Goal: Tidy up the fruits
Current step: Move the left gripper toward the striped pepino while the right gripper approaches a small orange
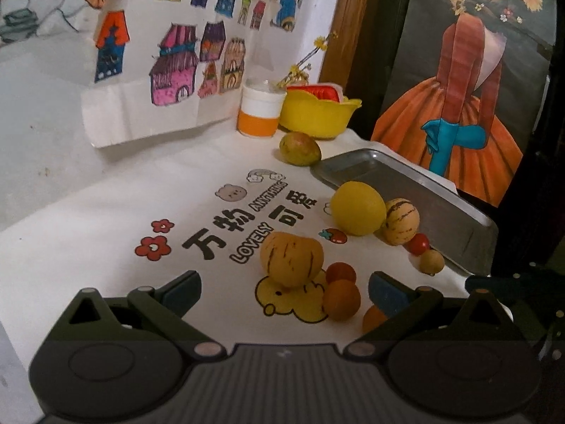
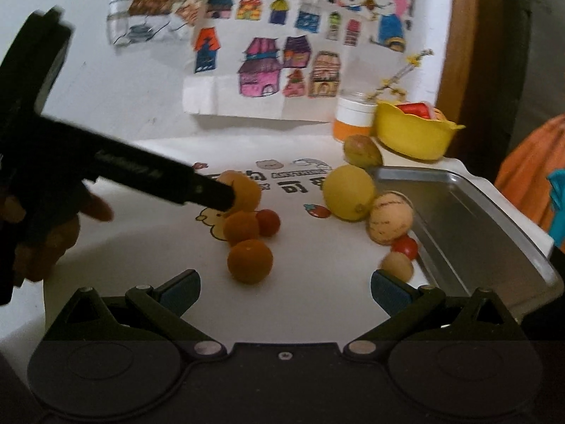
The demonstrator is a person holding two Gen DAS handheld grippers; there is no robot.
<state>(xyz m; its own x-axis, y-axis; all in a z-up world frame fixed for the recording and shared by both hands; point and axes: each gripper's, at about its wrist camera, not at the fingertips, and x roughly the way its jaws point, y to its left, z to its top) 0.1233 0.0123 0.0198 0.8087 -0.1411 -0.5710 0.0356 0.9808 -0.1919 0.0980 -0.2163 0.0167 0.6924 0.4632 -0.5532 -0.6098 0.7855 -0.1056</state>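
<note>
— Fruits lie loose on the cloth-covered surface (image 1: 106, 212), none yet in the steel tray (image 2: 469, 219). Our left tongs (image 1: 284, 291) stand released before the striped pepino melon (image 1: 291, 263), with a small orange fruit (image 1: 342, 298) just beside it.

— From the right, our other tongs (image 2: 285, 291) are also released and empty, a round orange fruit (image 2: 250, 261) directly ahead between the pads. The lemon (image 2: 349, 192) and second striped melon (image 2: 391, 218) sit against the tray's near edge.

— We should centre on one fruit, close gently, and avoid nudging its neighbours; round fruit likely rolls.

— The tray looks the fitting destination.
</note>
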